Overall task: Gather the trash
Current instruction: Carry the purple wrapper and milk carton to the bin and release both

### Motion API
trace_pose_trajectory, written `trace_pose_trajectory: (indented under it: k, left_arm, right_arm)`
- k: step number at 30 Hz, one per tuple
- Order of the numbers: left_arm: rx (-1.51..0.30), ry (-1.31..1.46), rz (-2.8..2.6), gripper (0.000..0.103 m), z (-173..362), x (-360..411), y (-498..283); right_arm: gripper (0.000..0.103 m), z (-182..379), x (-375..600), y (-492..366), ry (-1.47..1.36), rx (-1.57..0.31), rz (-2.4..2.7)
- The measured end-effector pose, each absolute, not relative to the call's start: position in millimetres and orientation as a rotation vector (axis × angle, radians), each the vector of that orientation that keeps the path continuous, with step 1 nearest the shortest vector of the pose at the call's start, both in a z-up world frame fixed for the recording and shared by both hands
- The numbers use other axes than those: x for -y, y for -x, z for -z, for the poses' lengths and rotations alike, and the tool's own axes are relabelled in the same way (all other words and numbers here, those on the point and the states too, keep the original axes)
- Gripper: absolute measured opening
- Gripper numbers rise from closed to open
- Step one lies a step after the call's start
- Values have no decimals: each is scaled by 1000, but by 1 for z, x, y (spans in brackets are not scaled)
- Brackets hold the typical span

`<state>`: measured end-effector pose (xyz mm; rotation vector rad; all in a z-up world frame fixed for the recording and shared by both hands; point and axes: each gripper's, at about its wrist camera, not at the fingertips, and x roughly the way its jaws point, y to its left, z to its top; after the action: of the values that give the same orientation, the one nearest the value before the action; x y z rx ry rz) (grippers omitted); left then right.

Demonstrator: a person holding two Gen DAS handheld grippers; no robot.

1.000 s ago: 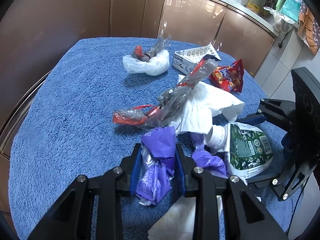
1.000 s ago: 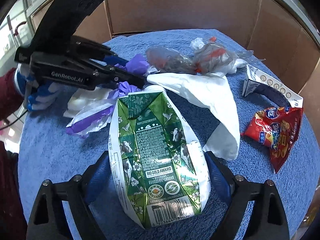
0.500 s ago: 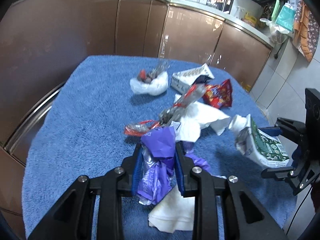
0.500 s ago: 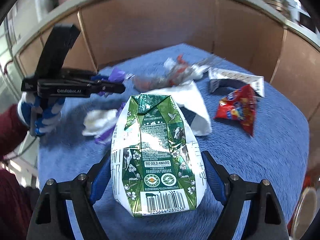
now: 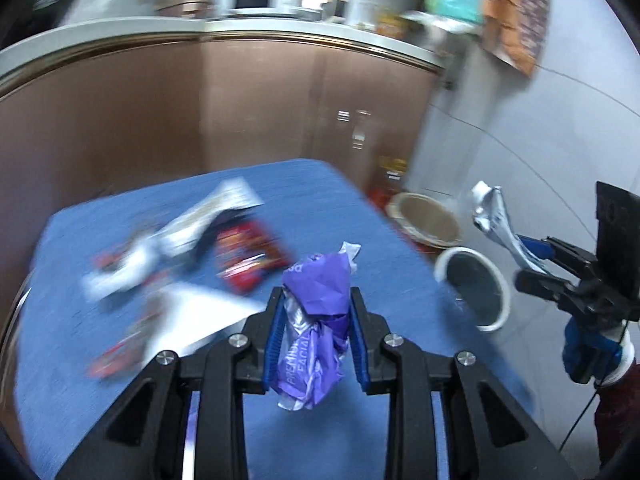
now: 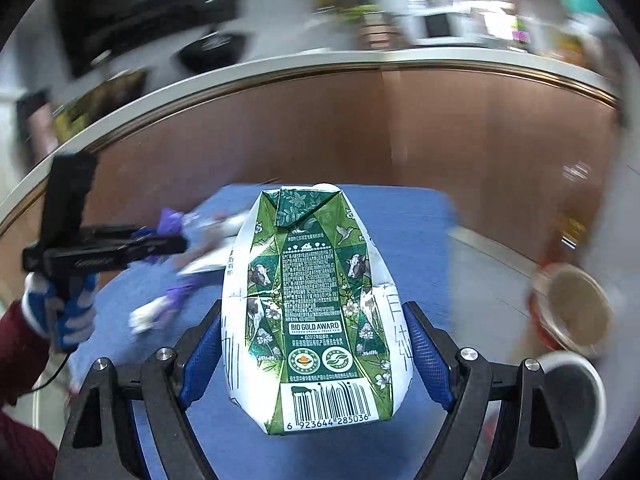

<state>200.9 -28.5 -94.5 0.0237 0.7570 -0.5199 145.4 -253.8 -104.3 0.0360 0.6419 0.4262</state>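
Pinching a purple wrapper (image 5: 316,320), the left gripper (image 5: 316,334) hovers while the right gripper (image 6: 312,352) clamps a green carton (image 6: 312,304).

Bright window glare up top; background motion-blurred; fisheye bends and darkens the edges

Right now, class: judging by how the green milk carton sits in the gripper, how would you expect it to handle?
The green milk carton looks flattened and creased, so probably empty and light. Bulging between the right gripper pads, it likely gives rather than resists. Its glossy surface might slip.
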Motion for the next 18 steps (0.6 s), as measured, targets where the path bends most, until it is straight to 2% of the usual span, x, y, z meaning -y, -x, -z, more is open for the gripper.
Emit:
trace_pose_trajectory:
  k: [6,13,18]
  left_arm:
    - [-784,-96,752,28,96,172,-227]
    - [-875,-155,915,28,123,318,-262]
    - [-972,-139,952,30,155,380,-287]
  right_arm:
    - [83,130,376,-144,-192,-670,-107]
    - [84,179,468,-149,-375,-716,83]
    - [84,206,509,-154,-533,-711,133]
